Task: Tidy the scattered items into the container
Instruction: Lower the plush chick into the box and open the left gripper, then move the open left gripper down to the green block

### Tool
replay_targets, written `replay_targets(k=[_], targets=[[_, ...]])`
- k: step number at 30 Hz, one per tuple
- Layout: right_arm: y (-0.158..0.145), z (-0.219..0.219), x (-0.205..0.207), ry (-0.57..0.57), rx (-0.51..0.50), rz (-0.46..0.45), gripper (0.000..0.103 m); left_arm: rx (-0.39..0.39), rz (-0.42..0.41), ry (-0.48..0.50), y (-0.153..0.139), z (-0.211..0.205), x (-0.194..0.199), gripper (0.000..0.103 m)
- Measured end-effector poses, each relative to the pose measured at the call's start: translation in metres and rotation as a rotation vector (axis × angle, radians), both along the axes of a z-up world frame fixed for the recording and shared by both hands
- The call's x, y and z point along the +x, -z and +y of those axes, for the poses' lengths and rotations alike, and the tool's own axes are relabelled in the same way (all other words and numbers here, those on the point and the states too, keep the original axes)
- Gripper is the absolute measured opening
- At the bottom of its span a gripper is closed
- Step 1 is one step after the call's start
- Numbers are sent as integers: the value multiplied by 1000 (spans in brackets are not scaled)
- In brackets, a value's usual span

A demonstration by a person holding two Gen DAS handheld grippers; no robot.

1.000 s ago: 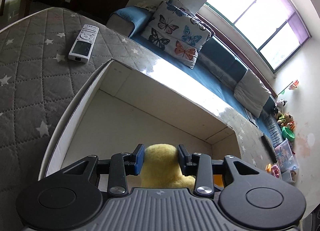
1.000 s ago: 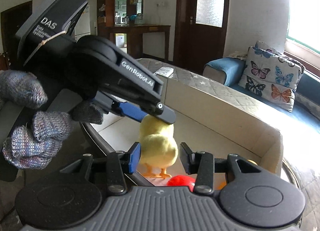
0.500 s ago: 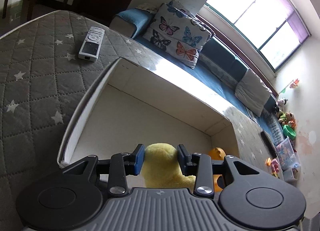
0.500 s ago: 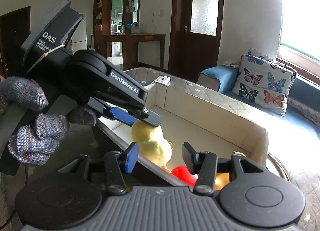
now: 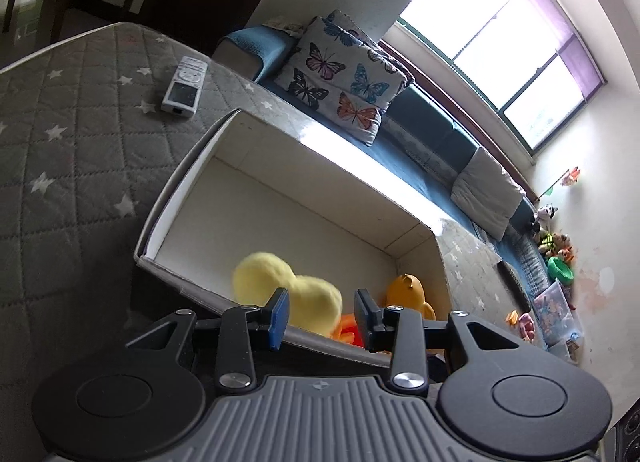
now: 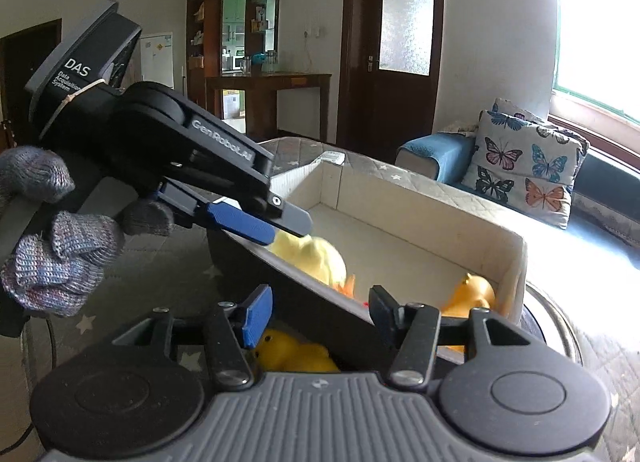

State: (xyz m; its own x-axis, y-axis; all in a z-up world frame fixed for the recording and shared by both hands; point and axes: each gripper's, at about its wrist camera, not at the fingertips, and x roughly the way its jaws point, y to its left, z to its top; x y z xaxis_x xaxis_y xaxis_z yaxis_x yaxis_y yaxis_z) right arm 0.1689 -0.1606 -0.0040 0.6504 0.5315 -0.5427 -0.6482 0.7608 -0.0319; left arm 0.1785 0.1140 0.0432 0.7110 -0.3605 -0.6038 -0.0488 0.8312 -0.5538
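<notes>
Sofa ×1 far past the jaws, carrying two cushions: one butterfly cushion and one plain grey cushion. Quilted star cover ×1 under everything. White box ×1, open top, sits on the cover right ahead of both sets of jaws, with its near wall crossing between the fingers of each. Grippers ×2. Left gripper, held by a gloved hand, has its jaws part-way apart with a visible gap at one pad, so nothing is pinched. Right gripper has jaws opening, with only the box wall seen through the gap and nothing gripped. Toys counted: three sure. Yellow plush chick is inside the box just beyond the left fingertips, motion-blurred, so whether it touches the floor is unclear. Orange duck is inside at the box's corner, past the same jaws and to the side, its lower half cut off by a finger. Small yellow duck is outside the box, below the right jaws against the near wall, half hidden by the gripper body. A red-orange bit next to the chick could be its feet or a separate toy. Remote ×1 lies on the cover well beyond the box.
</notes>
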Motion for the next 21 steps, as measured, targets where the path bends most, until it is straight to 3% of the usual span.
replay_targets(k=[9,13,21], targets=[[5,-9,-23,4,6,14,55,37,-55,11,-9,-7,-27,38],[10,-10,-30,7,3,18,62,68,-81,27,-11,-15,-40,38],[16,-10,-44,14,14,41,63,133,-86,41,-8,-30,-56,38]])
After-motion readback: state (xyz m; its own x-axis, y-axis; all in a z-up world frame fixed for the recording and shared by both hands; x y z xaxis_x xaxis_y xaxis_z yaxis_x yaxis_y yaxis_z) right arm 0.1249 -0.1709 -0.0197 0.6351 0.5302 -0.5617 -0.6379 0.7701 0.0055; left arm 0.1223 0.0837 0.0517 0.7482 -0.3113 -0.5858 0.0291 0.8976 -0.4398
